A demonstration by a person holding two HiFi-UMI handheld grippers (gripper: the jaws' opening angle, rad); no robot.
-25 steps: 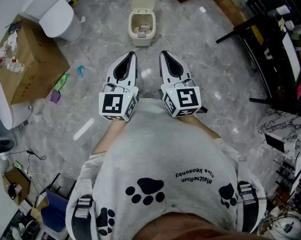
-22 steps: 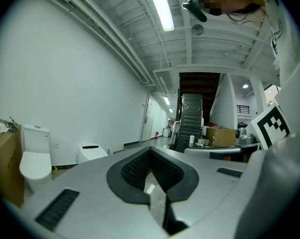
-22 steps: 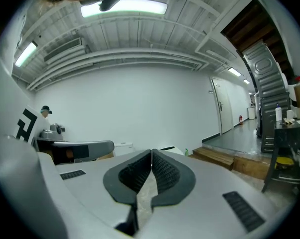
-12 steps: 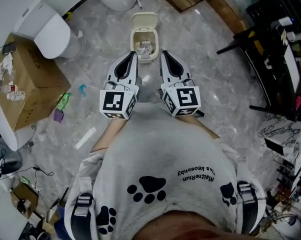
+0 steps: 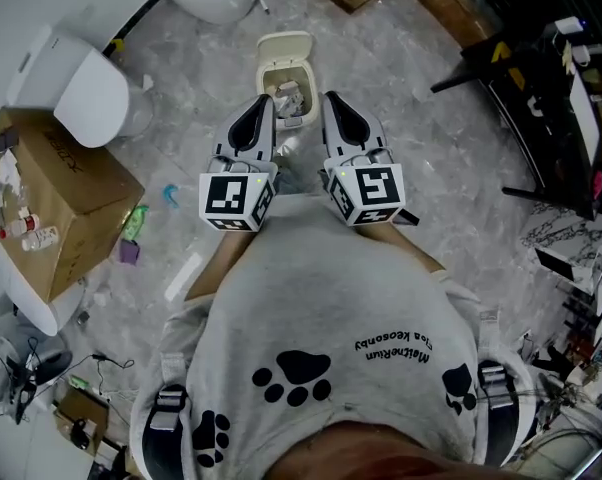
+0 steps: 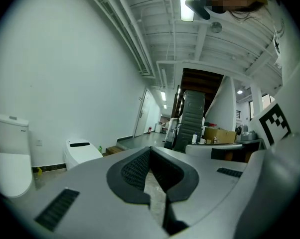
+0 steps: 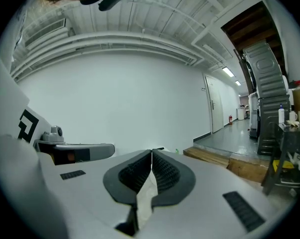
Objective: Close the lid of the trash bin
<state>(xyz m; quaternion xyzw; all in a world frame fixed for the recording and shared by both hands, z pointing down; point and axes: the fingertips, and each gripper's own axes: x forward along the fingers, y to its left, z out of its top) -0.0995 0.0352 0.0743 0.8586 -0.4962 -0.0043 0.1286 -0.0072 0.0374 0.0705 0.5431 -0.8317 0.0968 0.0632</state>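
The step in hand seems to be the approach: the trash bin [image 5: 285,86] stands on the floor [image 5: 401,78] at 12 o'clock from the person, and its lid [image 5: 284,47] is not yet touched. The left gripper [image 5: 265,105] and the right gripper [image 5: 330,99] are held side by side, with the bin showing in the gap between their tips. In both gripper views the fingers are pressed together with nothing between them, only the floor showing through the slit behind the pads. This suits the job, since shut fingers make a firm pushing tool. To do it well, one gripper should probably go over the bin to the 12 o'clock side of the lid, then press the lid's upper edge toward 6 o'clock and down until it lies flat on the rim. The bin looks small and light, so a hard push could slide or tip it; the other gripper could steady the front wall. The bin is cream-coloured and rectangular with rounded corners. Its lid is hinged at the far side and stands open, leaning back. Some crumpled scraps [image 5: 287,92] lie inside, and if they stick up they may hinder the lid. A cardboard box [image 5: 56,208] lies at 9 o'clock and a toilet [image 5: 86,83] at 10 o'clock, both well apart from the bin.
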